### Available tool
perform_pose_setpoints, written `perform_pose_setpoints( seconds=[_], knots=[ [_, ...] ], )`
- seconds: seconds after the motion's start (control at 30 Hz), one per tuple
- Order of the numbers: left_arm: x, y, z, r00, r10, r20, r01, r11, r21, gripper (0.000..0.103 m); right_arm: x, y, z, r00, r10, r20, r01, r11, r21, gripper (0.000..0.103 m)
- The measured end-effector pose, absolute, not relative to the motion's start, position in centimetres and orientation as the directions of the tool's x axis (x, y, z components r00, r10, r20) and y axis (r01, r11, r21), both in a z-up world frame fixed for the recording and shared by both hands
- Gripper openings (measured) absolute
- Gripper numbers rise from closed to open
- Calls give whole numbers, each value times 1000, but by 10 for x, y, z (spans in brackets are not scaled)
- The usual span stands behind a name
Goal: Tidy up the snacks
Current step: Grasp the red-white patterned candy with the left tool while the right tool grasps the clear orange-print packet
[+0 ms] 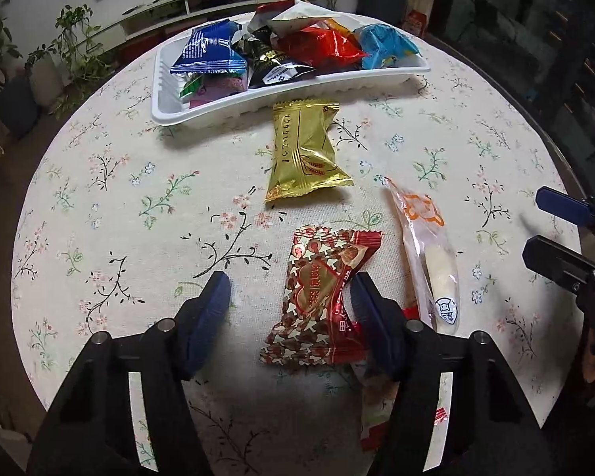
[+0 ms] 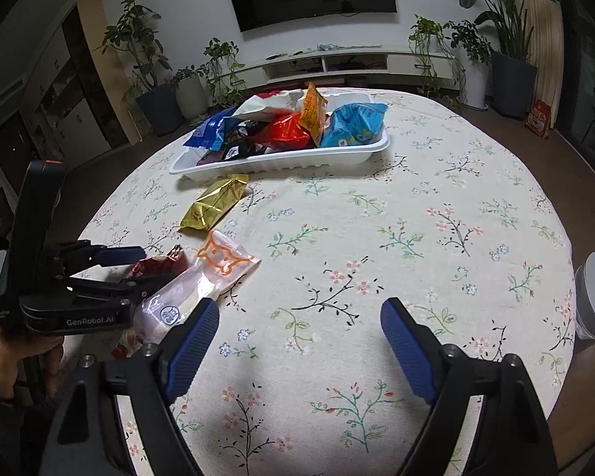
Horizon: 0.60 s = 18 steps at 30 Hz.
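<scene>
Three loose snacks on floral tablecloth (image 1: 99,198), rest heaped in white tray (image 1: 160,91) at far side. Left gripper (image 1: 289,301) half-spread around red-gold packet (image 1: 321,297); right finger touches wrapper, left finger apart, no grip yet. Packet light, crinkly, slippery foil; pinch across narrow waist. Clear sleeve (image 1: 424,254) just beside. Gold packet (image 1: 305,150) between it and tray. Right gripper (image 2: 297,337) wide, empty, over bare cloth.

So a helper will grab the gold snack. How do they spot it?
Find the white tray of snacks on the floral tablecloth. Just in front of it lies the gold foil packet, the only all-gold wrapper, apart from the red patterned packet and the clear one.
</scene>
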State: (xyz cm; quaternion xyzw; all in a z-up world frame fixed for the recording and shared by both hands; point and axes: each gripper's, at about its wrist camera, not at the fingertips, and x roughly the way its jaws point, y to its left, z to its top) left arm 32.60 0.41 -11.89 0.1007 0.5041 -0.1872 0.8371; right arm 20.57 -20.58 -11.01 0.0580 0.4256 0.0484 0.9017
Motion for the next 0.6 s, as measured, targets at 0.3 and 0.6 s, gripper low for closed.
perform_pose_setpoints(
  seconds=[0.3,0.6],
  knots=[
    [322,4,-114,471,-213,-856,445,895,21,53,210,-188,-107,606,179,-775,-73,983,170,76],
    [324,17,-116,426,-292,-856,449,890,-80,30,219,-175,-114,574,168,-801,-41,983,178,75]
  ],
)
